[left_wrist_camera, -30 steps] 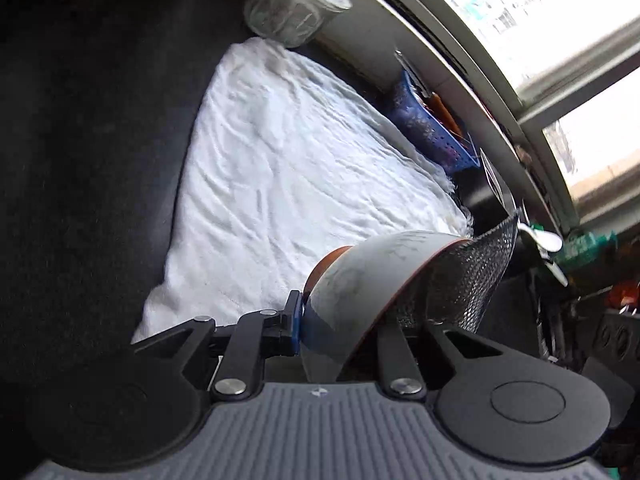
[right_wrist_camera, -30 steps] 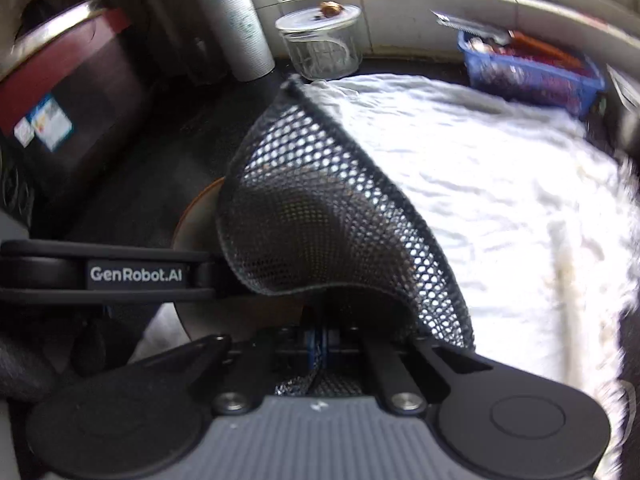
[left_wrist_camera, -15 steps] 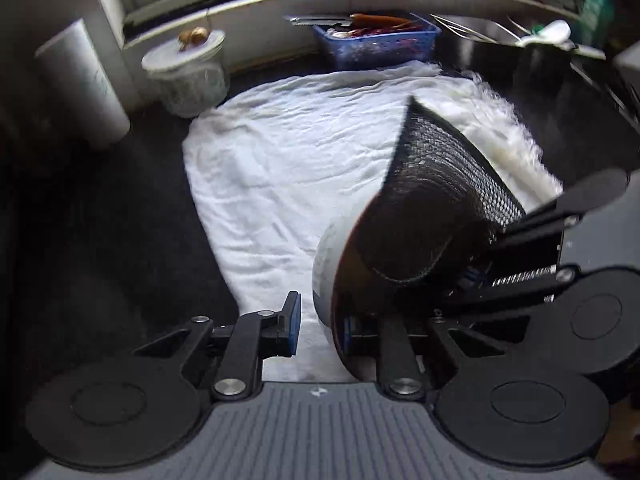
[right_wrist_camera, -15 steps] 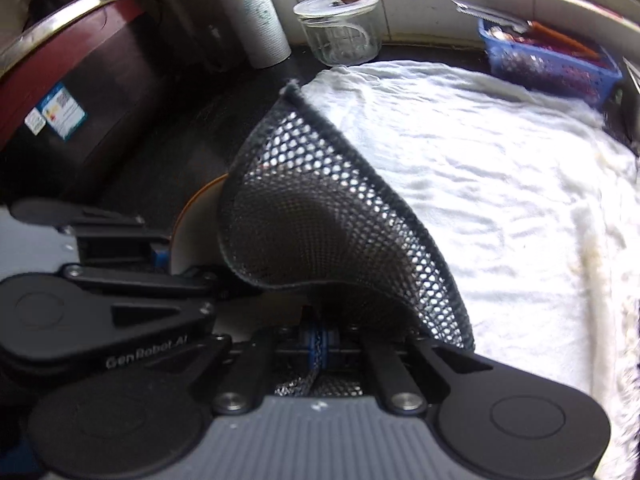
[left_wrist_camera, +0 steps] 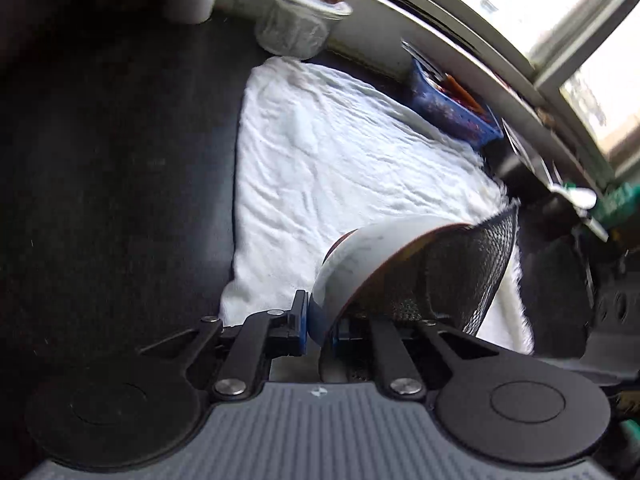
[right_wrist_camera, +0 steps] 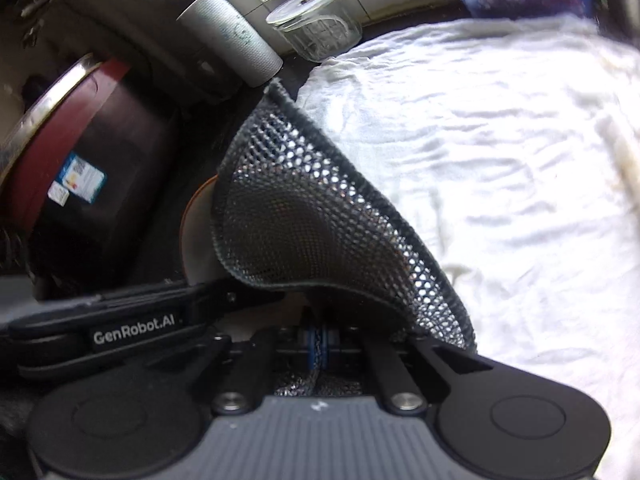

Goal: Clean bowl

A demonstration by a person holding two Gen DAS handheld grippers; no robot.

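My left gripper (left_wrist_camera: 320,326) is shut on the rim of a pale bowl (left_wrist_camera: 360,256) with a reddish-brown edge, held on its side above a white towel (left_wrist_camera: 340,160). My right gripper (right_wrist_camera: 318,344) is shut on a black mesh scrubbing cloth (right_wrist_camera: 304,224), which is pressed into the bowl's inside (right_wrist_camera: 196,236). The mesh cloth also shows in the left wrist view (left_wrist_camera: 460,276), covering the bowl's opening. The left gripper's body (right_wrist_camera: 132,332) lies across the lower left of the right wrist view.
A lidded glass jar (left_wrist_camera: 296,26) and a white cylinder (right_wrist_camera: 232,44) stand at the back, and a blue basket (left_wrist_camera: 452,108) of utensils sits by the window sill. A dark red appliance (right_wrist_camera: 68,152) stands at the left. The counter (left_wrist_camera: 100,160) is dark.
The left gripper has rolled the bowl back from its upright tilt half a second ago, so its pale outside faces the left camera again. The mesh cloth stays inside the bowl.
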